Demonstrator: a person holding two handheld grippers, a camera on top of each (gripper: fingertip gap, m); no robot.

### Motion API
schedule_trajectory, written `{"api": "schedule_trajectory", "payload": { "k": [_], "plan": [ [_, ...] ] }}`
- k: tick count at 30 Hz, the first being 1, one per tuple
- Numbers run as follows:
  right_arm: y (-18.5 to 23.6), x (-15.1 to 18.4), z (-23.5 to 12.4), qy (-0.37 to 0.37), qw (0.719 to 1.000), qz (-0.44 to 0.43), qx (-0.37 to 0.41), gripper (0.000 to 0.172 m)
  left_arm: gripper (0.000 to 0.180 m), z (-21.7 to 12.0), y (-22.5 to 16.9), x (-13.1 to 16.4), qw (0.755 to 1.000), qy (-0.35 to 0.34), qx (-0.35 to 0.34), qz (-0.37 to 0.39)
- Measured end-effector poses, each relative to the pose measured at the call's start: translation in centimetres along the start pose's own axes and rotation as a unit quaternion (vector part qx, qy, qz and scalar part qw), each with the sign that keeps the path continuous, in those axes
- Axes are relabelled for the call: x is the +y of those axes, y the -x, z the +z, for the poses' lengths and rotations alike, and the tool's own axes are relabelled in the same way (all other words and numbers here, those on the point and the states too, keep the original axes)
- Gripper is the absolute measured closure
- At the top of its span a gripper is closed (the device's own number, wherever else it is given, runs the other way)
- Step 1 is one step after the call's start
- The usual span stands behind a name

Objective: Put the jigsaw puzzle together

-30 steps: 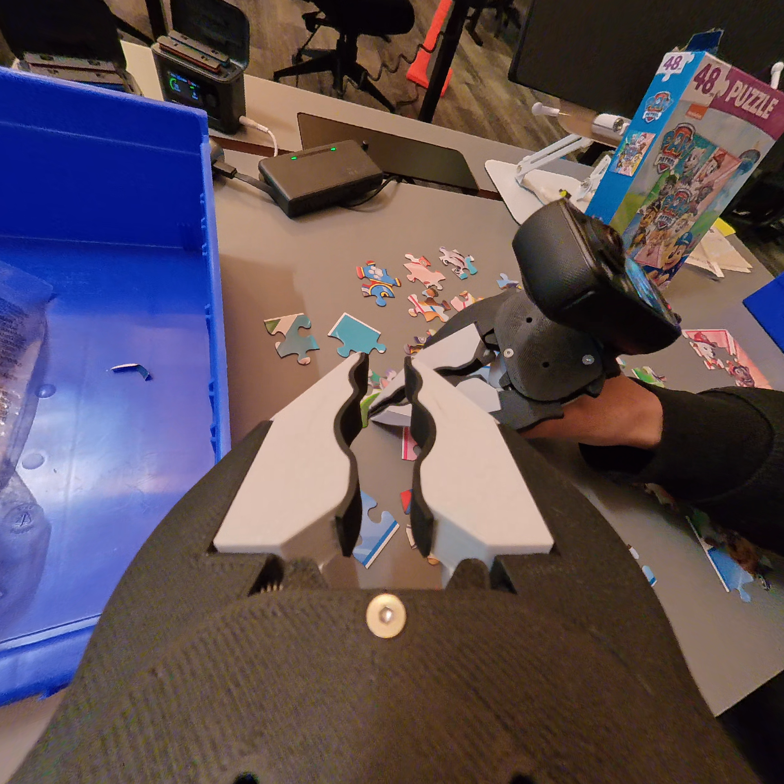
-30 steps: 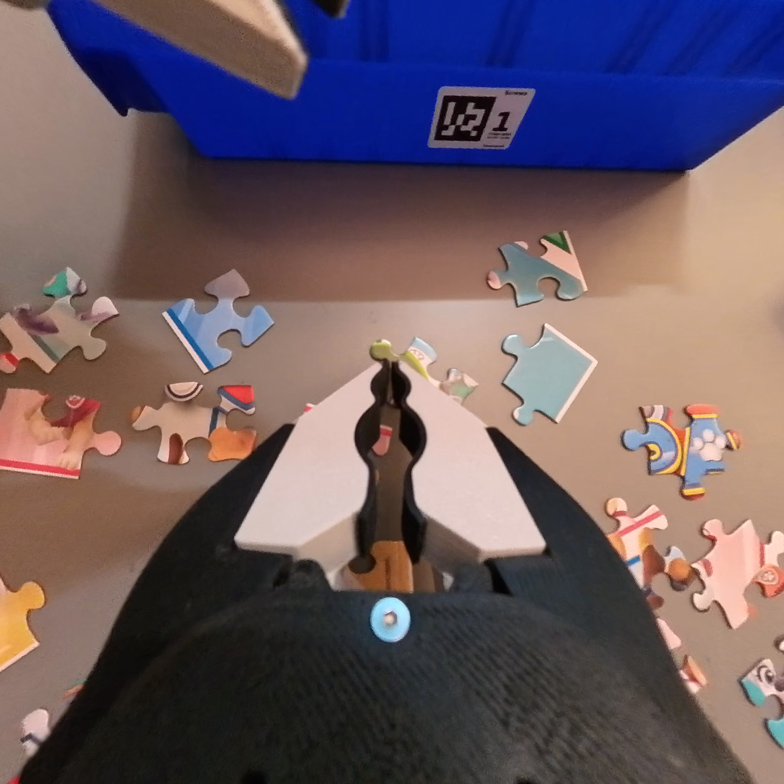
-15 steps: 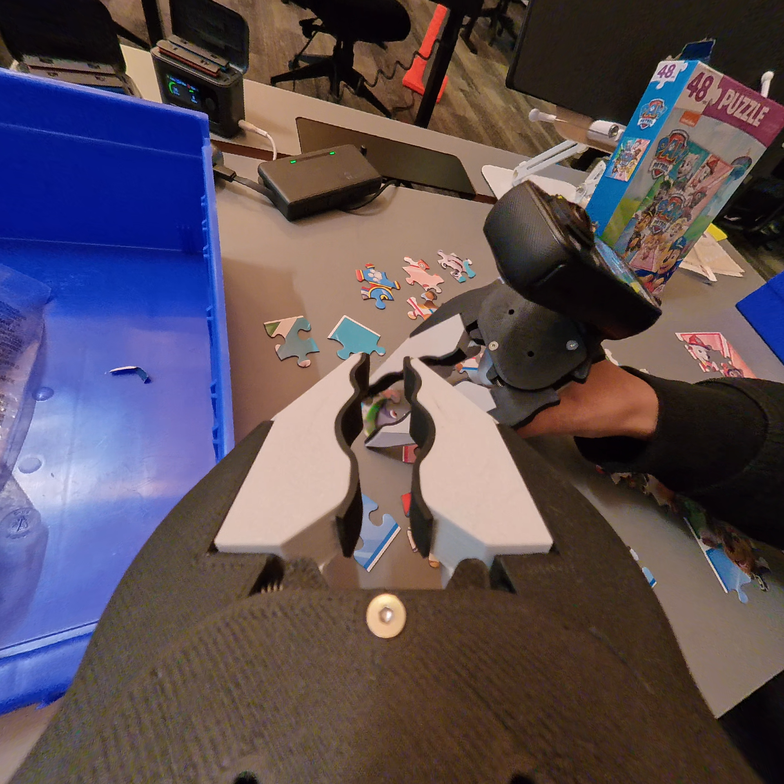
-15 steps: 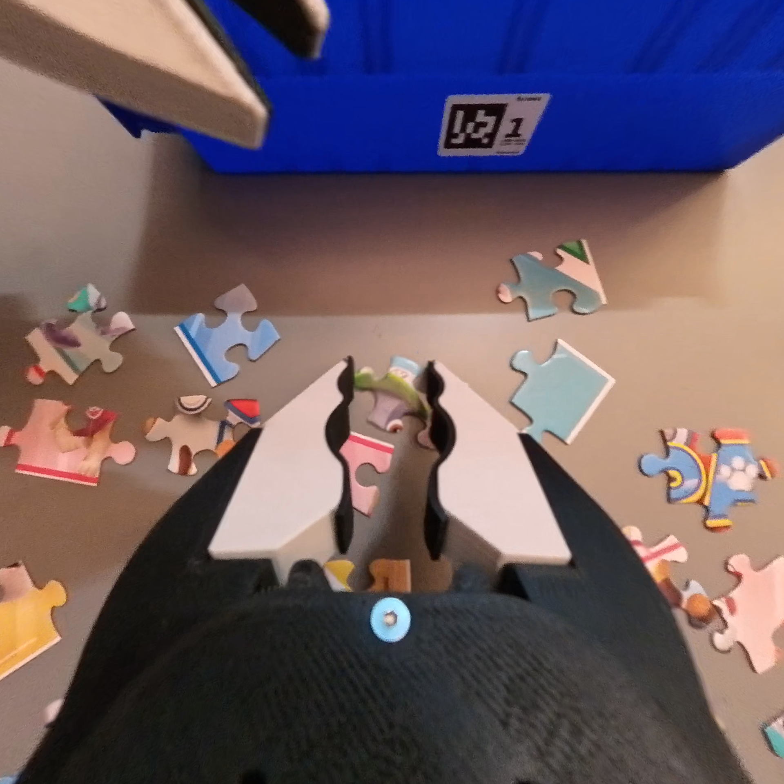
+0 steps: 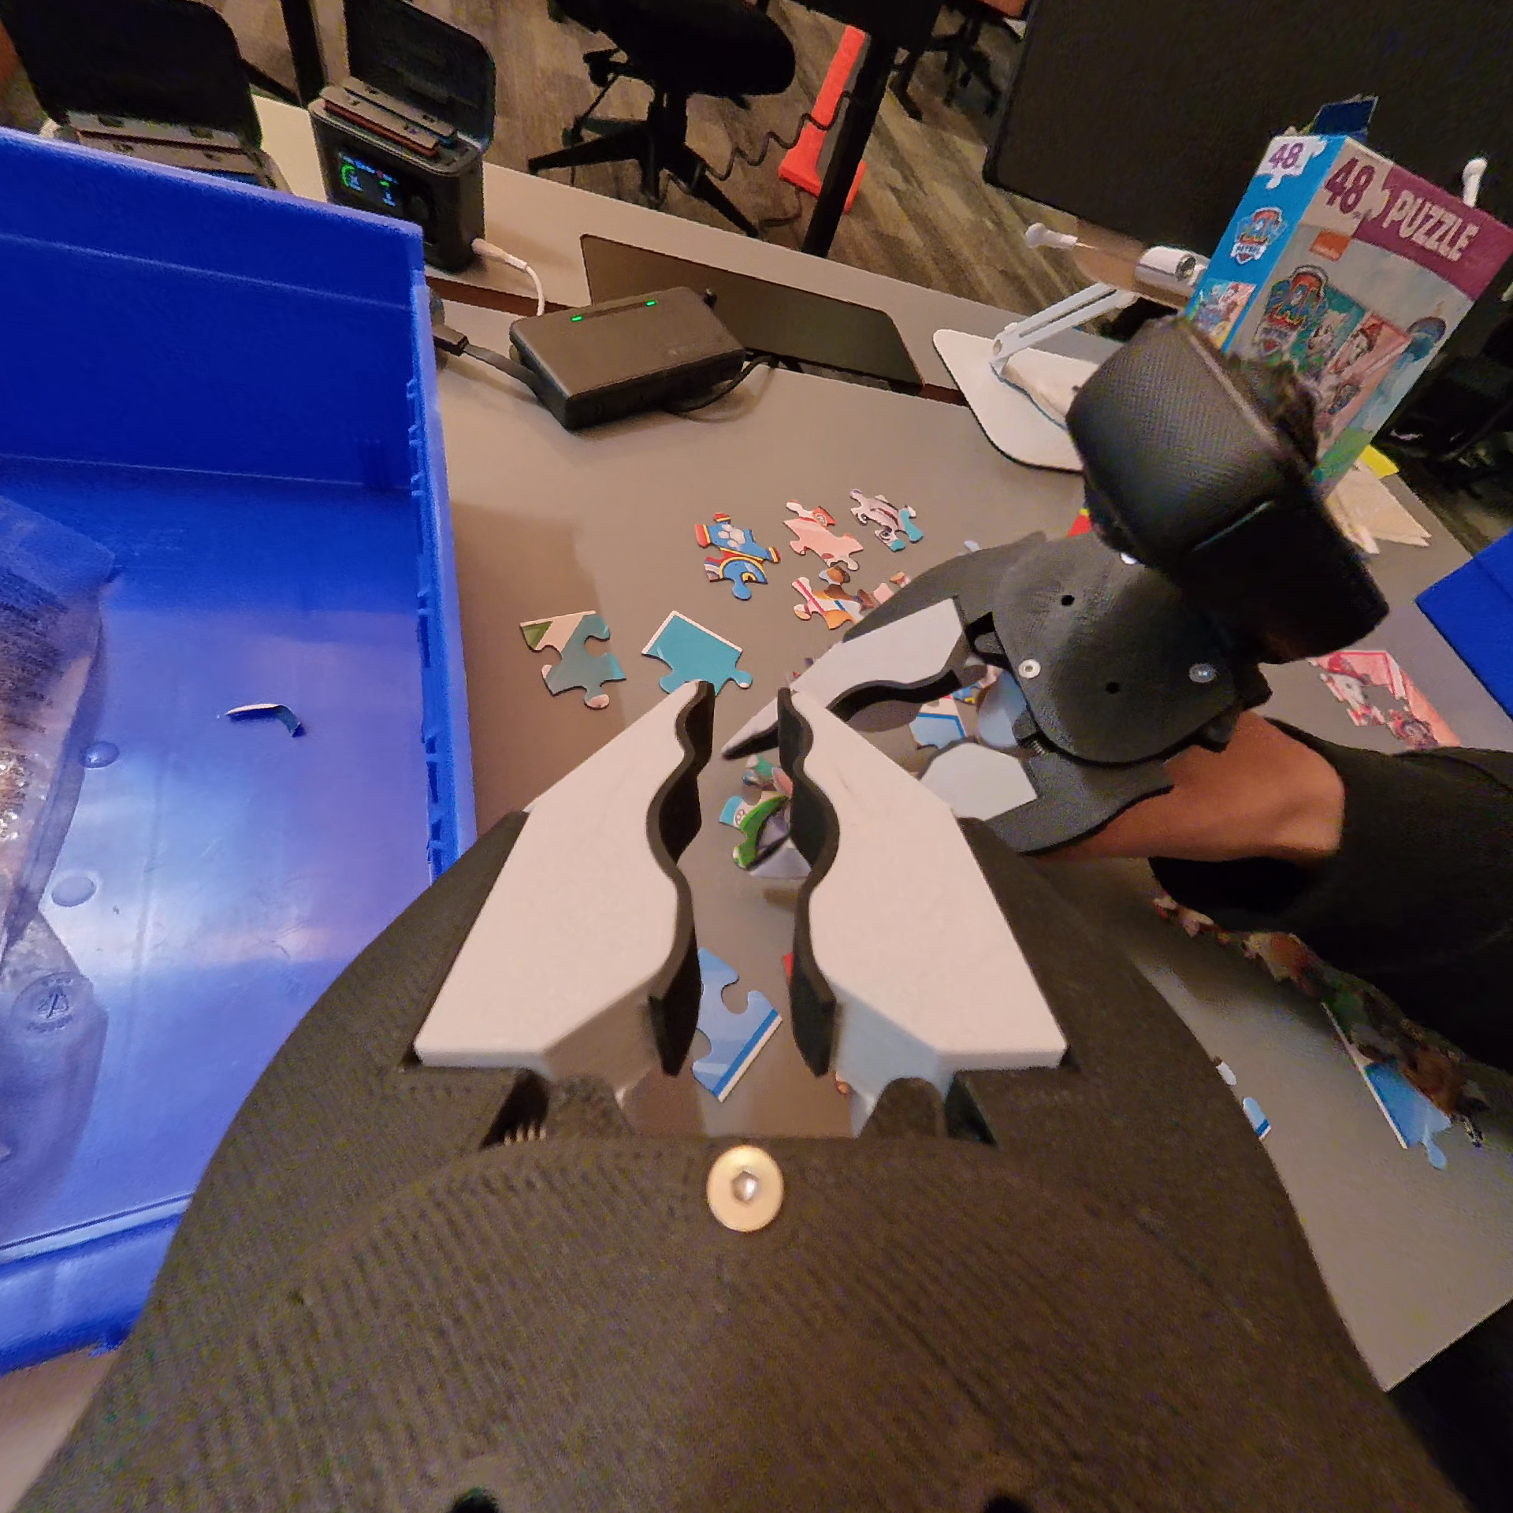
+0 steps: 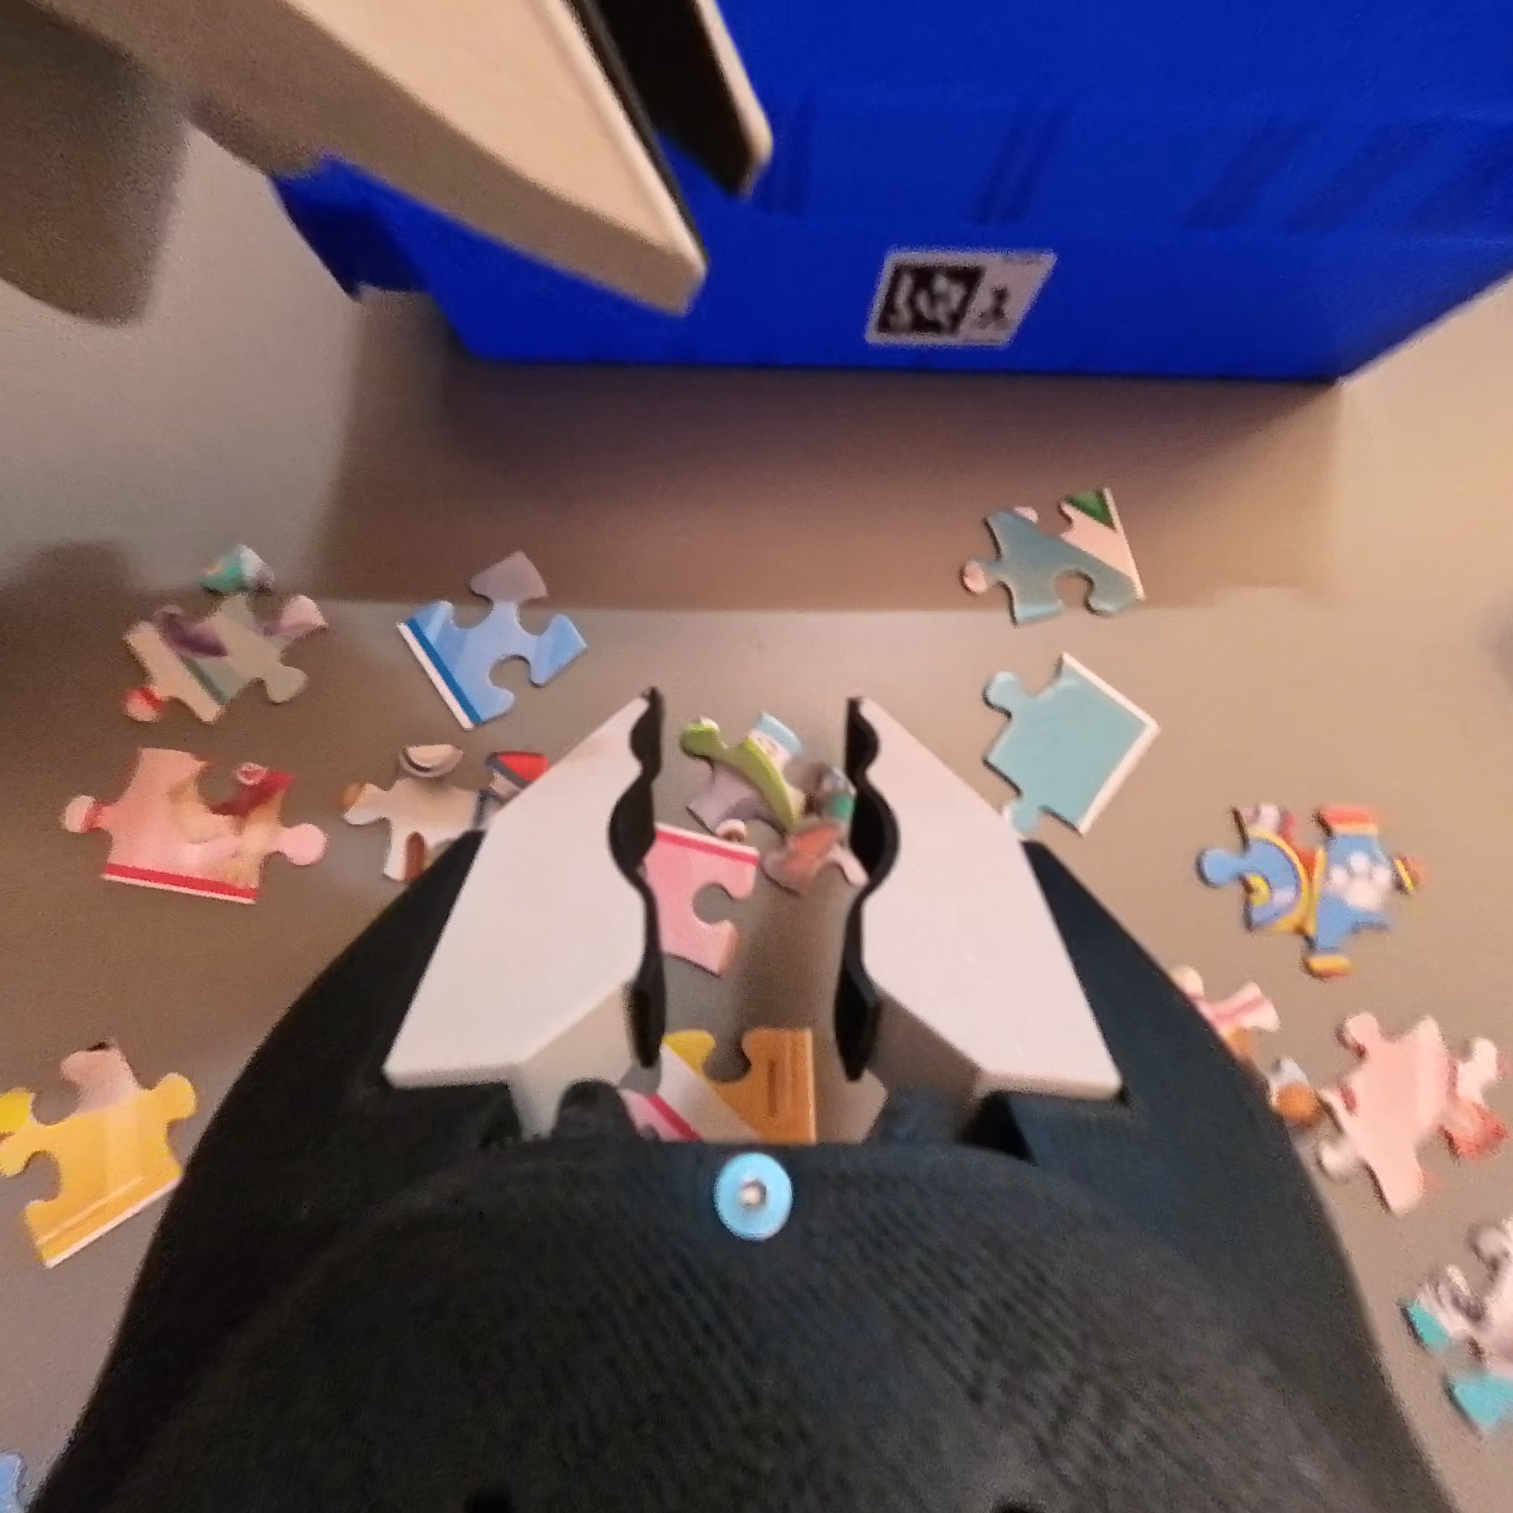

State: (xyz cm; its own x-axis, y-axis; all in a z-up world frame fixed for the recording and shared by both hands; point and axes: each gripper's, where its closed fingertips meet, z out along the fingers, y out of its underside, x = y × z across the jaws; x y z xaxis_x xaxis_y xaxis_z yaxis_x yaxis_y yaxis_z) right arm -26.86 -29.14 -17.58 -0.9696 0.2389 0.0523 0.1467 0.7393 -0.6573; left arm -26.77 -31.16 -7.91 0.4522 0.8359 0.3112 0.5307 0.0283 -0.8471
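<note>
Puzzle piece (image 6: 757, 786), green-marked, lies loose on the grey surface (image 6: 737, 491) near the blue bin (image 6: 1146, 164), between the wide-open right tongs (image 6: 749, 712), ungripped, while the left tongs (image 5: 743, 696) hover narrowly parted, empty.

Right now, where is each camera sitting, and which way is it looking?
Left wrist view: sits on the left gripper, looking forward and down over the grey table beside the blue bin; its own fingers, the right gripper and a sleeved hand show.
Right wrist view: sits on the right gripper, looking down at the table towards the bin; its own open fingers show, and the left gripper's tips above.
Both share the bin, the plain teal puzzle piece and the green-streaked piece.
</note>
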Motion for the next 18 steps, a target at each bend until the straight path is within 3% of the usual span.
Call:
{"api": "schedule_trajectory", "payload": {
  "k": [3,5,7,18],
  "plan": [
    [-0.9,1.7,0.2,0.039,0.998,0.003,0.05,0.101,0.168,0.1,-0.1,0.0,1.0,0.0,0.004,-0.002],
    [-0.6,1.8,0.3,0.031,0.998,0.033,0.042,0.101,0.168,0.2,-0.2,0.1,1.0,0.003,0.004,0.002],
    [0.2,1.8,0.5,0.027,0.997,0.065,0.018,0.112,0.168,0.3,-0.4,0.0,1.0,0.004,0.004,0.006],
    [0.5,1.9,0.4,0.012,0.998,0.063,0.022,0.122,0.168,0.1,-0.5,-0.2,1.0,-0.001,0.005,0.007]
  ]
}}
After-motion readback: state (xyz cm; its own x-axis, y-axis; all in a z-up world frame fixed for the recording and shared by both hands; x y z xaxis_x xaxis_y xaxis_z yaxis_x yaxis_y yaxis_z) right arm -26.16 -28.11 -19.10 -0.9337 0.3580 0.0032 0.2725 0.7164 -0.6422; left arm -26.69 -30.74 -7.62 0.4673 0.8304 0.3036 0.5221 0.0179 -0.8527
